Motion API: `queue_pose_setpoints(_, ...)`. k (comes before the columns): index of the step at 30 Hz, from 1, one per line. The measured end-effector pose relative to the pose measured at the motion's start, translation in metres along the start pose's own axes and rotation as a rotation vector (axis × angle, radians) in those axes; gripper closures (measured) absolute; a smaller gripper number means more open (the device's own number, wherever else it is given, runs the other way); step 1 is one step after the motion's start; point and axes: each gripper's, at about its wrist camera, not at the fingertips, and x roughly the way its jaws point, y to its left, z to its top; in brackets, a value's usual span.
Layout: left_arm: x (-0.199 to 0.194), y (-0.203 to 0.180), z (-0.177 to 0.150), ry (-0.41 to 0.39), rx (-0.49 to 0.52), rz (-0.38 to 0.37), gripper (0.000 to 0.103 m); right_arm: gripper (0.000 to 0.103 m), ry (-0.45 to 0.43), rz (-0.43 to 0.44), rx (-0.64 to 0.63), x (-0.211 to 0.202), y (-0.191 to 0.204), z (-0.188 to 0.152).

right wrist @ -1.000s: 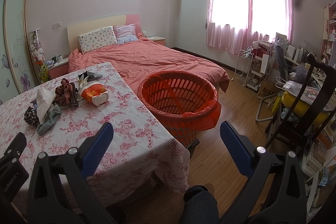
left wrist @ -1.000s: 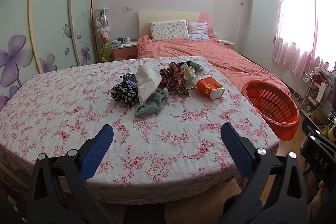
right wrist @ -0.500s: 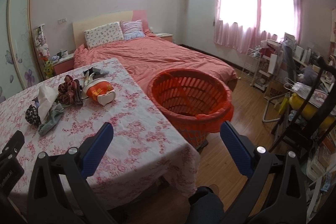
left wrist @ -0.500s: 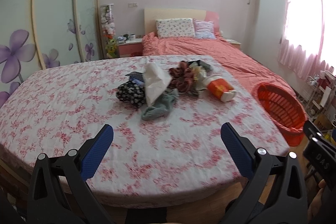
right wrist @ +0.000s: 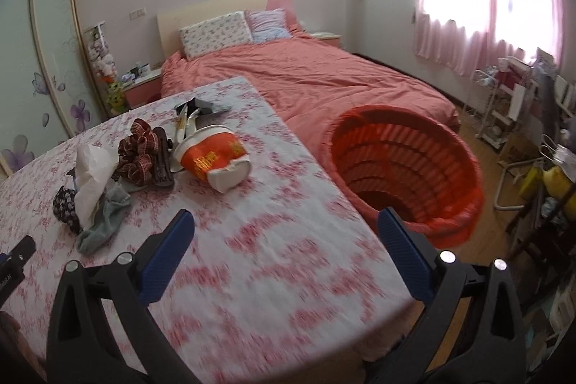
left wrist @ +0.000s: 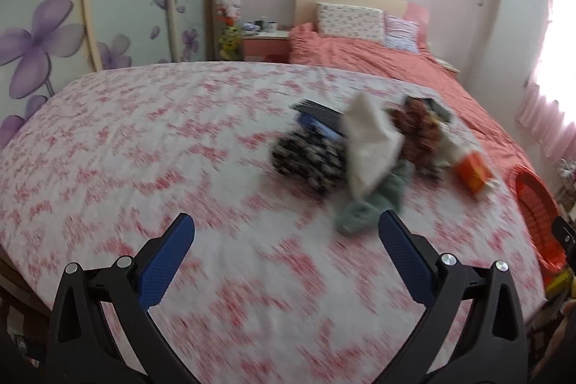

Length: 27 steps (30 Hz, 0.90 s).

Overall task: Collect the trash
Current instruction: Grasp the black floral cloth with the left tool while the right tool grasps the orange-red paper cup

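Wrist views: left hand-held gripper (left wrist: 286,227) and right hand-held gripper (right wrist: 285,224) wide apart, empty.

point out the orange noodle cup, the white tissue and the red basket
orange noodle cup (right wrist: 212,159): right wrist view, on its orange side wall.
white tissue (right wrist: 91,179): right wrist view, on the middle of the crumpled sheet.
red basket (right wrist: 406,146): right wrist view, on its slatted inner wall.

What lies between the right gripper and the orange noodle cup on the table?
Only bare floral tablecloth lies between the open right gripper and the noodle cup, as the right wrist view shows.
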Motion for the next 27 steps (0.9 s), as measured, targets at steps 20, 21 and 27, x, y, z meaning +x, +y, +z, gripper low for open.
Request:
queue_pose_setpoints(20,0.081,-0.008,0.031,0.077,0.080,-0.093,0.014,0.014,0.260,0.140,-0.083,0.168,0.058,0.039)
queue_pose_setpoints(21,0.085,-0.008,0.032,0.083,0.081,-0.098,0.015,0.014,0.258,0.140,-0.086,0.169,0.059,0.040)
queue_pose_setpoints(27,0.099,-0.009,0.037,0.119,0.074,-0.128,0.031,0.016,0.247,0.143,-0.122,0.170,0.068,0.042)
